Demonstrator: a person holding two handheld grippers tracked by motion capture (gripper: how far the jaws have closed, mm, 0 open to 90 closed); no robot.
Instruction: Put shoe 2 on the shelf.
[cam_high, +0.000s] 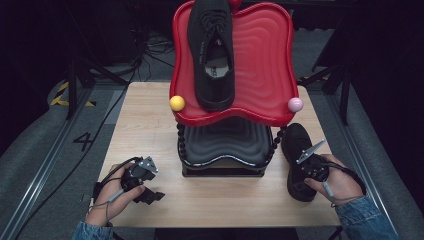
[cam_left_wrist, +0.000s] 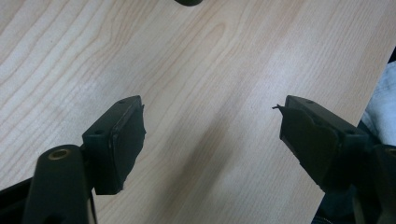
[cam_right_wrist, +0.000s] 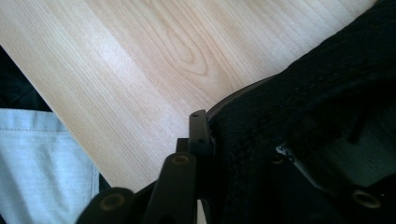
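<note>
A black shoe (cam_high: 299, 150) lies on the wooden table (cam_high: 150, 125) at the right, beside the stand. My right gripper (cam_high: 311, 167) is on its near end. In the right gripper view the right gripper (cam_right_wrist: 240, 135) is shut on the shoe (cam_right_wrist: 317, 93), with one jaw outside the collar wall and the other inside the opening. A second black shoe (cam_high: 212, 55) rests on the red top tray (cam_high: 260, 60). My left gripper (cam_high: 150, 192) hovers at the table's near left. In its own view the left gripper (cam_left_wrist: 212, 135) stands open over bare wood (cam_left_wrist: 210, 56).
The two-tier stand takes up the table's middle, with a black lower tray (cam_high: 225, 142) under the red one. A yellow ball (cam_high: 177, 103) and a pink ball (cam_high: 295, 104) top its front posts. Cables and dark tripod legs lie on the floor beyond the table.
</note>
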